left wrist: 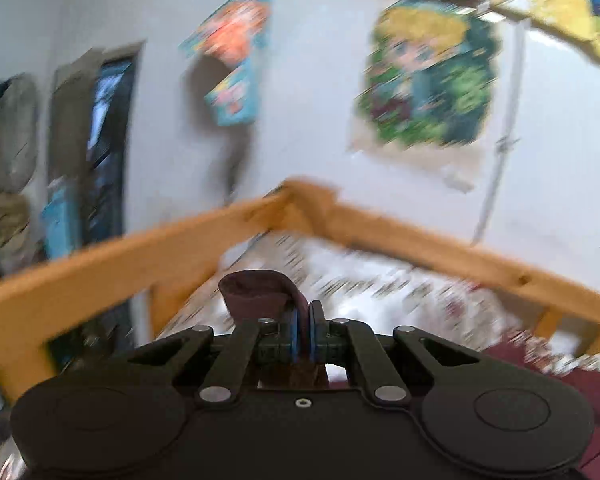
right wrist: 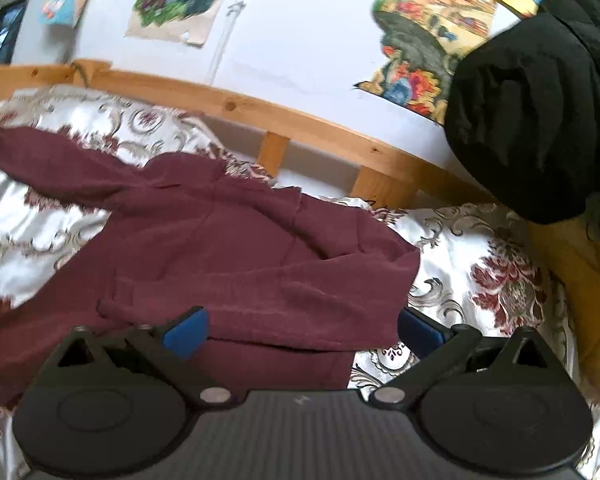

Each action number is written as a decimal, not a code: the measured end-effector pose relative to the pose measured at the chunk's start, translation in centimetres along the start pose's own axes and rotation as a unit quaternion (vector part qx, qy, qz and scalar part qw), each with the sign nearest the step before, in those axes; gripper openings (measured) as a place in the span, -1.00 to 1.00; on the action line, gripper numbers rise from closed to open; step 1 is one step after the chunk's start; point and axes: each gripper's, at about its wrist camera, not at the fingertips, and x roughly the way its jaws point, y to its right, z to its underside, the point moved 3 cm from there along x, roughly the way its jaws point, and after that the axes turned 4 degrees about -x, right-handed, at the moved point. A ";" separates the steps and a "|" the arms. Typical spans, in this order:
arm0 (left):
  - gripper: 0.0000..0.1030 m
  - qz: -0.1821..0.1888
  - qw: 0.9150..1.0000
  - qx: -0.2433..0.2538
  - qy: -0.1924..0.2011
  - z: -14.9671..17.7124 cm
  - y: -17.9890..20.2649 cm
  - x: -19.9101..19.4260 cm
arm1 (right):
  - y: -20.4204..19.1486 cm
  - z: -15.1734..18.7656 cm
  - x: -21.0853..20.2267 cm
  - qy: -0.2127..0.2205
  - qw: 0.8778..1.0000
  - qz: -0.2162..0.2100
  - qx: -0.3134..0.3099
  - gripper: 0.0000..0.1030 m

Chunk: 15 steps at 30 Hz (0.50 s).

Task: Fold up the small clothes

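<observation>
Left tongs point(left wrist: 305, 322) pinch maroon garment point(right wrist: 220, 248); right tongs point(right wrist: 300, 330) gape.

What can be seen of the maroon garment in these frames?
The maroon garment is a soft, fleecy-looking top, lying rumpled on the patterned bedspread. One long part stretches toward the upper left. The left gripper is shut on a fold of it, cloth bunching above the blue pads. The right gripper is open, its fingers straddling the garment's near edge.
</observation>
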 end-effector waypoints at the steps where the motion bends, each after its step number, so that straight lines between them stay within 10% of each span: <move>1: -0.91 0.017 1.000 0.008 0.009 -0.6 1.4 -0.2 | 0.5 -0.1 -0.1 -0.001 1.000 -0.004 0.016 0.99; 7: -0.91 0.145 0.987 0.068 0.026 -0.8 11.2 -1.6 | 3.8 -0.7 -1.1 0.009 0.993 -0.017 0.117 0.99; 15: -0.90 0.287 0.948 0.137 -0.034 8.1 22.9 -2.9 | 6.6 0.2 -1.3 -0.003 0.986 0.012 0.165 0.99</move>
